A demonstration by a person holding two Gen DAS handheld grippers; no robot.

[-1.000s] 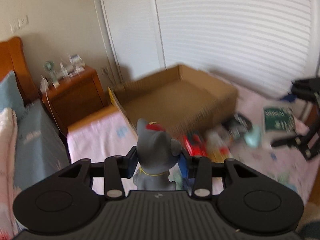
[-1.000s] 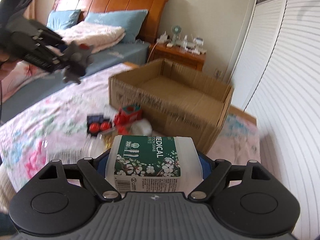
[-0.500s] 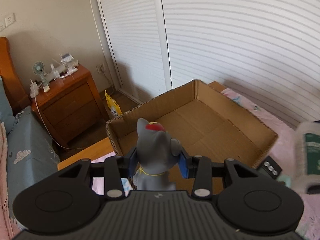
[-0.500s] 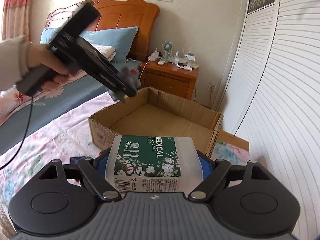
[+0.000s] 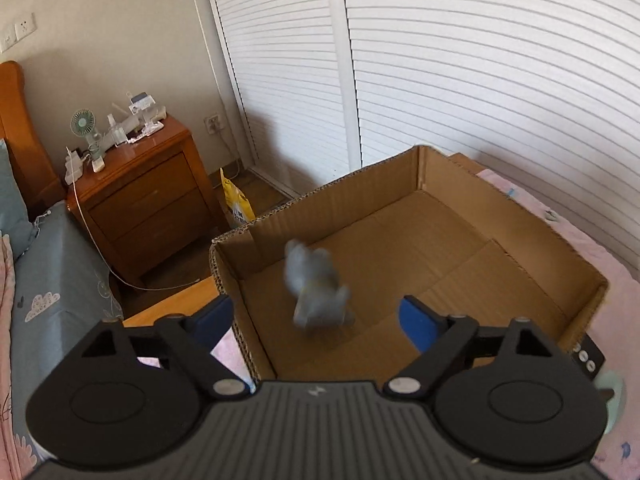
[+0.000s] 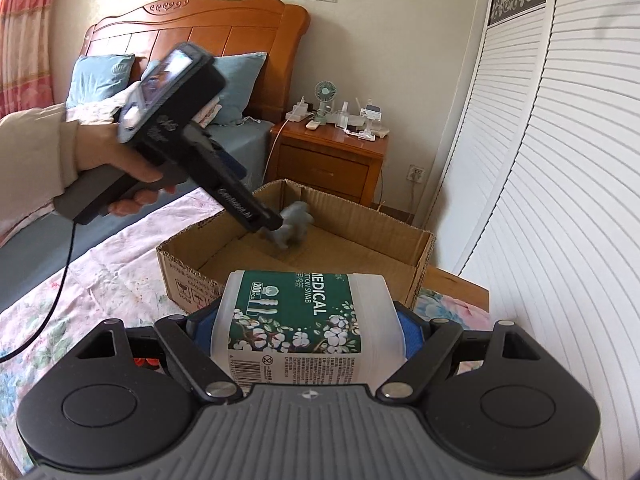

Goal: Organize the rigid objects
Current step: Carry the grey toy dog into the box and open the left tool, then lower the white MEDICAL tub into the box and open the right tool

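Left gripper (image 5: 316, 316) over open brown cardboard box (image 5: 520, 240); jaws just opened wide, nothing between. Small grey cat figurine (image 5: 316, 288) blurred inside box near left corner, apparently falling. Right gripper (image 6: 306, 326) clamped on white plastic cotton-swab jar with green label (image 6: 304, 320), short of box. Risk: figurine tips or bounces; jar may land on it.

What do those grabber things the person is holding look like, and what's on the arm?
Each hand-held gripper is black plastic with a ribbed grey top, two round side discs, silver screws and blue finger pads. In the right wrist view, the left hand-held gripper shows a pistol-style handle, a phone-like screen on its back, white lettering along its side and a black cable hanging down. The person wears a beige sleeve.
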